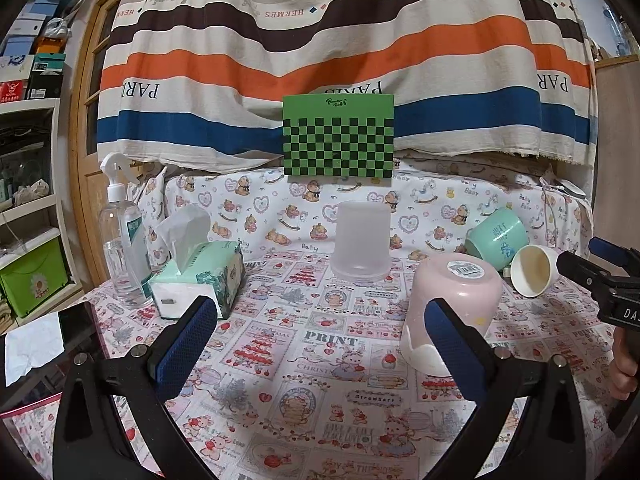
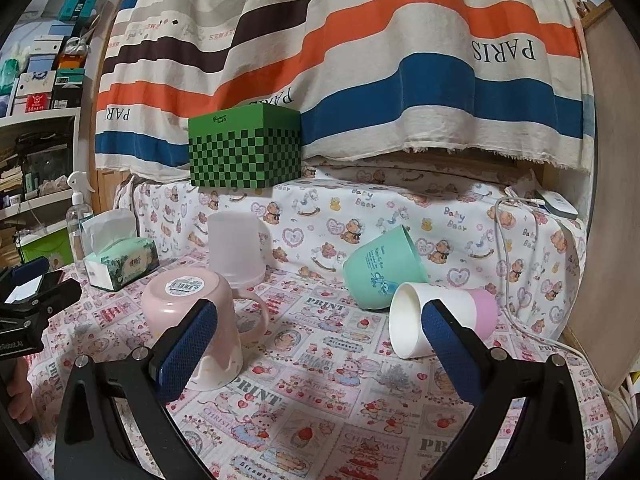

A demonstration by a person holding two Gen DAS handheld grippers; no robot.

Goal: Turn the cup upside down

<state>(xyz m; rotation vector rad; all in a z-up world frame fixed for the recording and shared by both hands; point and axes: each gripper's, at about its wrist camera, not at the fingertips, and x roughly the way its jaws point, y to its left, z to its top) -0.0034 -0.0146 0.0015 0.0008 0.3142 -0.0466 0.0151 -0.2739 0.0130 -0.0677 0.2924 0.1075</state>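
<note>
Holding both tools low over the desk [image 2: 320,420] with its printed Christmas cloth, we keep the left gripper [image 1: 320,344] with its blue-padded fingers [image 1: 184,344] spread wide and empty, and the right gripper [image 2: 320,344] likewise spread wide with nothing between its fingers [image 2: 452,344]. A pale pink plastic mug with a barcode sticker on its base [image 1: 456,304] stands mouth down just beside the left gripper's right finger, and the right wrist view shows its handle [image 2: 256,316]. Behind it a frosted translucent cup [image 1: 362,246] also stands upside down. To the right, a mint green plastic cup [image 2: 380,272] leans tilted against the draped ledge at the back, and a white and pink cup [image 2: 436,320] lies on its side just in front of it, mouth toward us. On the left sit a green tissue pack [image 1: 200,280] and a clear spray bottle [image 1: 120,236]; a green checkered box [image 1: 338,136] sits on the ledge.
</note>
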